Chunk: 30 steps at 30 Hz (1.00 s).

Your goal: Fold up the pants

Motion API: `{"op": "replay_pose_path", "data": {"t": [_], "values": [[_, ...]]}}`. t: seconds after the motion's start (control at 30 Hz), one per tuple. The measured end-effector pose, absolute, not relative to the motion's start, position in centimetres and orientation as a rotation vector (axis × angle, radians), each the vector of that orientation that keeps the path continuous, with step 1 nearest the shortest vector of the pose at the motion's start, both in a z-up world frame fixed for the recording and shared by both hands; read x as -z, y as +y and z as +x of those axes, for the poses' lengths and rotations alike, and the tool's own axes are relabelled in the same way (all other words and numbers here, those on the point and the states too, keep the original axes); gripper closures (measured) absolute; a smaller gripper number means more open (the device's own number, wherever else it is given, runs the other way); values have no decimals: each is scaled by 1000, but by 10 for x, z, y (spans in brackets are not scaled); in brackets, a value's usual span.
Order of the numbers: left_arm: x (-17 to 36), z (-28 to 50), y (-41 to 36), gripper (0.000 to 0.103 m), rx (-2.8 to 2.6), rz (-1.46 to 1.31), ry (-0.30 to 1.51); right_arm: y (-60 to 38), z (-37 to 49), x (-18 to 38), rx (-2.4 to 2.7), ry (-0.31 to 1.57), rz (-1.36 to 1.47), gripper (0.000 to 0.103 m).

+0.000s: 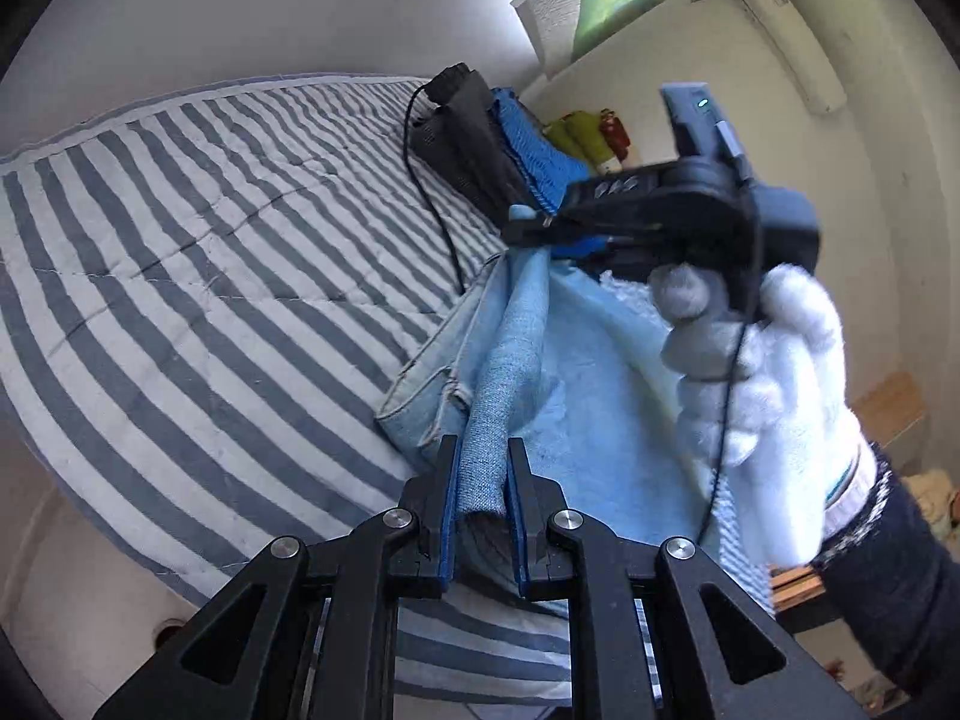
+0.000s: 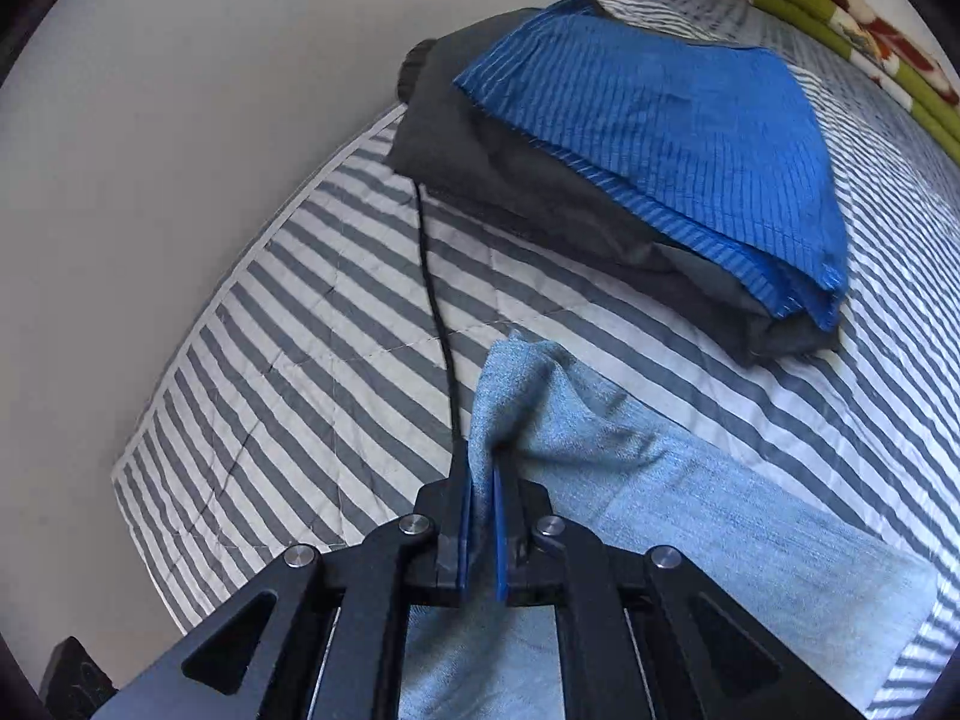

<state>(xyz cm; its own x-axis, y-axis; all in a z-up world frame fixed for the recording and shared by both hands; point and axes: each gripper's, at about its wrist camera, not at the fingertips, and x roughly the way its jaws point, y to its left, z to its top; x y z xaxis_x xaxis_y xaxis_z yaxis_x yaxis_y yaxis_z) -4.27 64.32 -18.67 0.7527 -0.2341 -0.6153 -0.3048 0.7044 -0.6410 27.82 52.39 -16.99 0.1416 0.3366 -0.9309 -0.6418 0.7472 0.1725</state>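
Jeans (image 1: 510,372) lie on the striped bed (image 1: 180,240), left gripper (image 1: 483,468) and right gripper (image 2: 483,480) both pinching bunched denim folds.

Pants (image 1: 510,360): light blue denim, faded, paler on the inner face. Lying partly folded on the striped bed (image 1: 210,240), one edge bunched into a raised ridge. A corner (image 2: 516,384) stands lifted off the flat layer, near a black cable.
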Motion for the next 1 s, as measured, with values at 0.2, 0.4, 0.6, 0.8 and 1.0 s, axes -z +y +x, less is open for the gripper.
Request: {"op": "replay_pose_path", "data": {"t": [0.2, 0.4, 0.6, 0.8, 1.0], "values": [[171, -59, 651, 53, -199, -768, 701, 468, 283, 104, -923, 1158, -121, 83], [139, -24, 608, 53, -29, -664, 648, 339, 267, 82, -835, 991, -134, 82], [195, 17, 595, 68, -65, -635, 838, 304, 250, 135, -823, 1039, -228, 82], [205, -3, 629, 102, -139, -743, 802, 306, 257, 194, -790, 1060, -287, 85], [145, 23, 604, 62, -85, -581, 764, 262, 257, 141, -798, 978, -119, 83]]}}
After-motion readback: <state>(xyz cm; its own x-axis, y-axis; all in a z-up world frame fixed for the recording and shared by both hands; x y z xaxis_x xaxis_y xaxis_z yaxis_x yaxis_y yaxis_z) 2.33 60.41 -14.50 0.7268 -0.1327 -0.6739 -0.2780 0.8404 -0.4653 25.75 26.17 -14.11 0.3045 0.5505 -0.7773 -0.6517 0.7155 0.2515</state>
